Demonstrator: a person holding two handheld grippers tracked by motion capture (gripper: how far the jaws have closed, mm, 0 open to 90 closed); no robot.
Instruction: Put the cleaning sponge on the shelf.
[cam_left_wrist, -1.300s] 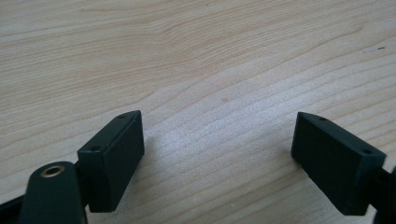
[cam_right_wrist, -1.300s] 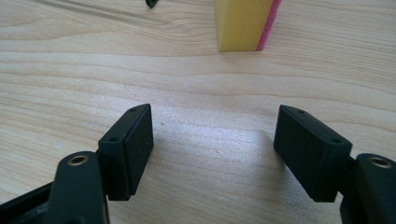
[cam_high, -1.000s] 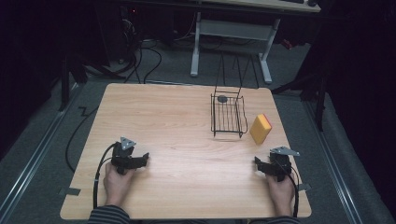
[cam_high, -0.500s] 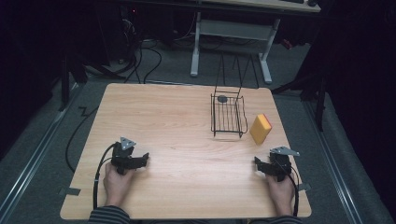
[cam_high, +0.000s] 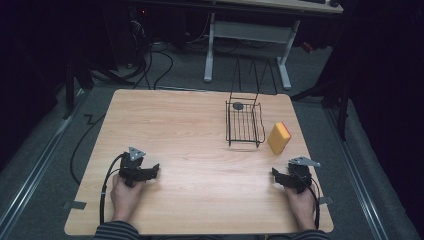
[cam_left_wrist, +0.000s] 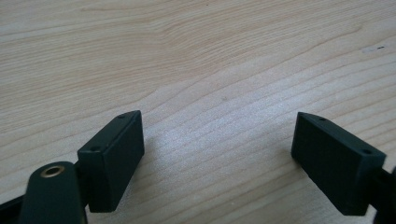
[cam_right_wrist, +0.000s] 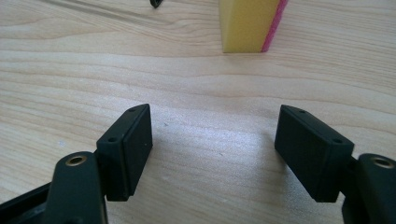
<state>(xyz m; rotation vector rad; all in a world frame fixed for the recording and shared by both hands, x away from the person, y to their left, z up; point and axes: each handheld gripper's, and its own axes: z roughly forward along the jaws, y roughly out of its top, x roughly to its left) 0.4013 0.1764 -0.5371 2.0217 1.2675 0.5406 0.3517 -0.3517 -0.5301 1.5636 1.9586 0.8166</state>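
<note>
A yellow sponge with a pink side (cam_high: 279, 138) stands on edge at the right of the wooden table (cam_high: 185, 130), beside a black wire basket (cam_high: 244, 124) that holds a small dark round object (cam_high: 238, 106). My left gripper (cam_high: 154, 171) rests low on the table at the front left, held by a hand, its jaws wide apart over bare wood (cam_left_wrist: 219, 140). My right gripper (cam_high: 276, 175) rests at the front right, open, with nothing between its jaws. In the right gripper view the sponge (cam_right_wrist: 250, 23) stands ahead, a short way beyond the jaws.
The basket's tall wire handle (cam_high: 252, 75) rises behind it. Beyond the table's far edge stand a white desk frame (cam_high: 245, 35) and cables (cam_high: 160, 60) on a dark floor. Bare wood lies between the two grippers.
</note>
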